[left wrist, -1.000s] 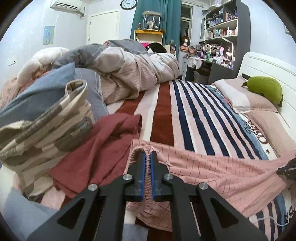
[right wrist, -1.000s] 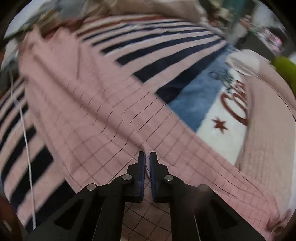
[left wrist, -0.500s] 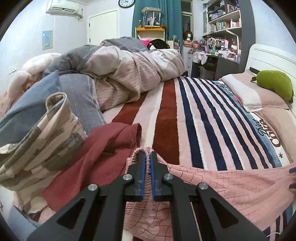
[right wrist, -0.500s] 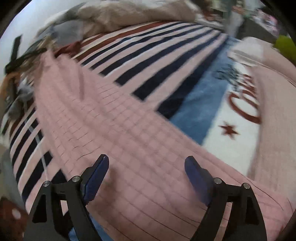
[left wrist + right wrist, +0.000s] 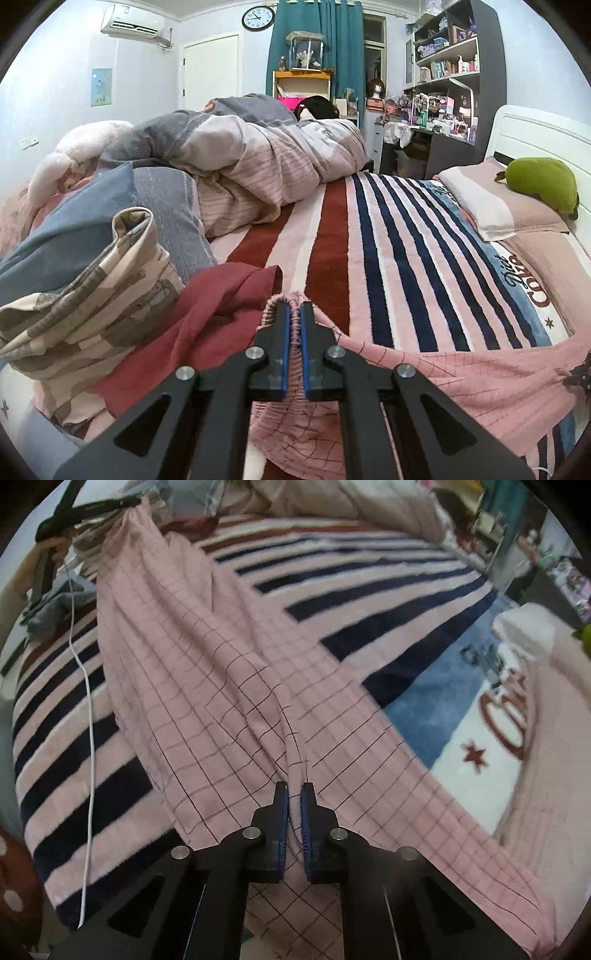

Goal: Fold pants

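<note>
Pink checked pants [image 5: 207,657] stretch across a striped bed between my two grippers. My left gripper [image 5: 294,314] is shut on the gathered elastic waistband [image 5: 284,300] and holds it raised; the fabric hangs below it [image 5: 461,376]. My right gripper [image 5: 293,794] is shut on a pinched fold of the leg fabric near the other end. In the right wrist view the left gripper [image 5: 125,504] shows at the top left, holding the waistband end.
A dark red garment [image 5: 207,314] and a patterned beige cloth [image 5: 85,306] lie left of the waistband. A rumpled duvet [image 5: 266,155] fills the far bed. A pillow with a green plush [image 5: 539,184] is right. A white cable [image 5: 86,709] runs along the blanket.
My right gripper opened half a second ago and has now shut again on a fold of the pants. My left gripper has kept hold of the waistband and risen slightly.
</note>
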The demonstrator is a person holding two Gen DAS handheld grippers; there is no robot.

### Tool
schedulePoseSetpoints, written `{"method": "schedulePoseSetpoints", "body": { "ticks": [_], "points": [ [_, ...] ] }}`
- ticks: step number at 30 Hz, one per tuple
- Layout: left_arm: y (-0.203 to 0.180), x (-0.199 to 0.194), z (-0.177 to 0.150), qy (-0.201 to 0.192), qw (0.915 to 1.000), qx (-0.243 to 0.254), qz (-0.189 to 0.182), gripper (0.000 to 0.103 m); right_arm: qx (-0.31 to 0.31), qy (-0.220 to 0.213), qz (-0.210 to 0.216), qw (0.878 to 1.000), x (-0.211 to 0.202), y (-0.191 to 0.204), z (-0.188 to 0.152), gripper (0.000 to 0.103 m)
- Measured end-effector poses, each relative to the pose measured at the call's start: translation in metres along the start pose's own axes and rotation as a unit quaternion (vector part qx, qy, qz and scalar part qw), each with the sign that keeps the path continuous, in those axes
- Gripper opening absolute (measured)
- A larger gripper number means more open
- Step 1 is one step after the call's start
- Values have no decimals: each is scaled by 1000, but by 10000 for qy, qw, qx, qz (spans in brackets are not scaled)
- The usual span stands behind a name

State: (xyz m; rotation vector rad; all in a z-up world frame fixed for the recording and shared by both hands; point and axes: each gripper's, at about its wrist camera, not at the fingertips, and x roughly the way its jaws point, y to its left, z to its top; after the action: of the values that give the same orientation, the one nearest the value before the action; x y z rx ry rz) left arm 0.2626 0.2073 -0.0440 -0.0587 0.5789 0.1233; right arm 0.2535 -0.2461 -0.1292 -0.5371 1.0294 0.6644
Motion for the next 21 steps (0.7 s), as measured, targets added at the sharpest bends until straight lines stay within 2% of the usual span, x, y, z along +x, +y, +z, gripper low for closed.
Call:
{"method": "schedulePoseSetpoints", "body": {
  "ticks": [5, 11, 14, 16, 17, 20, 21],
  "points": [
    [0, 9, 0, 47, 9999, 27, 137, 3, 391, -408, -548, 9969, -15, -12, 10, 1],
    [-1, 45, -5, 346, 9990, 27, 274, 3, 670, -218, -749, 9947, 6, -29, 27, 2],
    [-3, 73, -10, 624, 9975, 6, 323, 4, 944, -72, -742, 9927, 25, -43, 30, 9],
    [-2, 88, -13, 762, 9962, -62, 413, 5, 1189, -54, -822, 9895, 31, -52, 31, 32],
    [0, 94, -13, 817, 9957, -125, 421, 5, 1338, -67, -894, 9869, 32, -57, 30, 33],
    [5, 100, -11, 930, 9941, -211, 512, 15, 1727, -90, -1175, 9779, 28, -72, 26, 33],
    [6, 97, -8, 904, 9939, -187, 599, 35, 1810, -116, -1280, 9751, 24, -76, 24, 34]
  ]
}}
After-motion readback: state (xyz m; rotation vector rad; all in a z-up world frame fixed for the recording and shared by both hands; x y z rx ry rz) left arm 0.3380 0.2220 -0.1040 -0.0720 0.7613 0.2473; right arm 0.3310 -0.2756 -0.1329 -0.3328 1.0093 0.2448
